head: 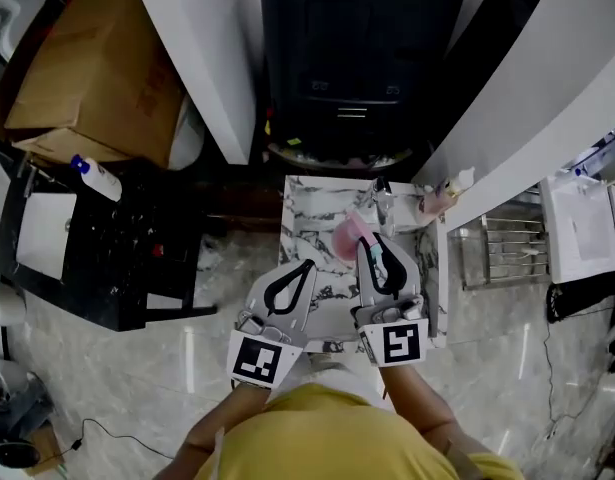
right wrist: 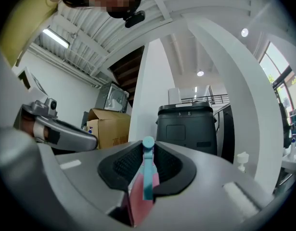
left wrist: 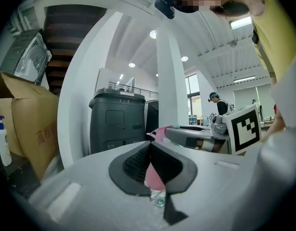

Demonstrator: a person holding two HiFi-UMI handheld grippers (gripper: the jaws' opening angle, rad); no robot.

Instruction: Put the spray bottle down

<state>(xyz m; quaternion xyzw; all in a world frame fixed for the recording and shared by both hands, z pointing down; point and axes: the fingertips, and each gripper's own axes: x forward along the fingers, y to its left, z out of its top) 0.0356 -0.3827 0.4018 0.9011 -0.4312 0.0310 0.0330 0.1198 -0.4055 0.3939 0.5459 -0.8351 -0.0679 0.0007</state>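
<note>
My right gripper (head: 370, 248) is shut on a pink spray bottle (head: 346, 236) with a teal trigger, held over the white marble counter (head: 309, 200). In the right gripper view the teal trigger (right wrist: 148, 170) stands upright between the black pads and the pink body (right wrist: 136, 202) shows below it. Just left of it, my left gripper (head: 307, 265) has its tips together and nothing held. In the left gripper view its jaws (left wrist: 148, 146) meet at the tip, and the bottle's pink top (left wrist: 158, 131) shows beside the right gripper.
A black bin (head: 352, 58) stands beyond the counter between white pillars. A cardboard box (head: 97, 78) and a white pump bottle (head: 97, 178) on a black cart are at the left. A small soap bottle (head: 439, 196) and a wire rack (head: 497, 250) are at the right.
</note>
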